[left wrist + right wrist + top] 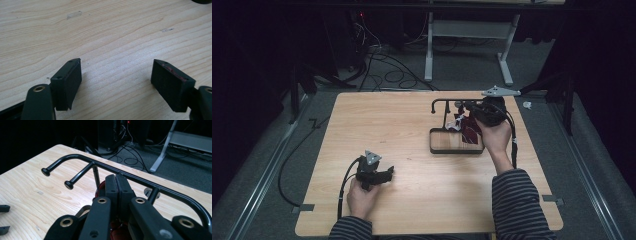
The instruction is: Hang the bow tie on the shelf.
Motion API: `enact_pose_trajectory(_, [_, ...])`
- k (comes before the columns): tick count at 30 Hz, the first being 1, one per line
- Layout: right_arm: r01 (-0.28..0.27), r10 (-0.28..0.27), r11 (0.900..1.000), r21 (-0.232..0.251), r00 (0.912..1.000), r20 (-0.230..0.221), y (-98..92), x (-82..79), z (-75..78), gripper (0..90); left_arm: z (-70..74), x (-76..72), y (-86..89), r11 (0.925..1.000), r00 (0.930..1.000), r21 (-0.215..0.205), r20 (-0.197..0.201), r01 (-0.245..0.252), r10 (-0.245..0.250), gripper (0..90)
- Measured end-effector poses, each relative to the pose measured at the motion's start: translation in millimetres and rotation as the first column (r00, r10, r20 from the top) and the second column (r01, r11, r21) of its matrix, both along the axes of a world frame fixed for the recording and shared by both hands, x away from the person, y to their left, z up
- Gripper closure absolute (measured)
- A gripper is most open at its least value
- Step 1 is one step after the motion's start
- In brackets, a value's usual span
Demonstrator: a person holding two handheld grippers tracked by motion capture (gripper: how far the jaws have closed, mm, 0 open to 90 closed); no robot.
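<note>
Your dark red patterned cloth (469, 129) hangs at the black metal rack (447, 101).
The rack stands upright on its rectangular base frame (455, 148) at the table's far right; the cloth drapes below its top bar.

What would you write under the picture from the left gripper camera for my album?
The left gripper hangs open just above the bare wooden table, with nothing between its black jaws.
</note>
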State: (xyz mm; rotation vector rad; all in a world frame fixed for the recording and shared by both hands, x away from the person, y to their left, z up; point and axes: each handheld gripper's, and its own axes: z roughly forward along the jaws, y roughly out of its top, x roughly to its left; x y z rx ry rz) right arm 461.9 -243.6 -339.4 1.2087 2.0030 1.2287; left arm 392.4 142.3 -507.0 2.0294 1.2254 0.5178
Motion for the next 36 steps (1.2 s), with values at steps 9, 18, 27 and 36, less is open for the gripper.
enact_pose_trajectory(9, [0.006,-0.006,1.0,0.012,1.0,-0.008,-3.1,-0.1,-0.2,82.3,-0.1,0.0,-0.1,1.0,1.0,-0.001,0.002,0.0,0.0,25.2])
enact_pose_trajectory(18, [-0.021,0.022,0.999,0.026,0.9998,-0.006,-4.6,-6.4,2.1,74.6,-0.2,0.0,-0.2,1.0,1.0,0.0,0.003,-0.001,0.001,25.2])
enact_pose_trajectory(27, [-0.02,0.02,0.999,0.047,0.9998,-0.005,-15.1,-19.1,2.3,70.2,-0.2,0.0,-0.2,1.0,1.0,0.0,0.003,-0.001,0.001,25.2])
enact_pose_trajectory(36, [-0.02,0.021,0.998,0.057,0.9997,-0.016,-28.6,-31.4,-2.8,67.9,-0.2,-0.1,-0.4,1.0,1.0,0.0,0.003,-0.002,0.002,25.2])
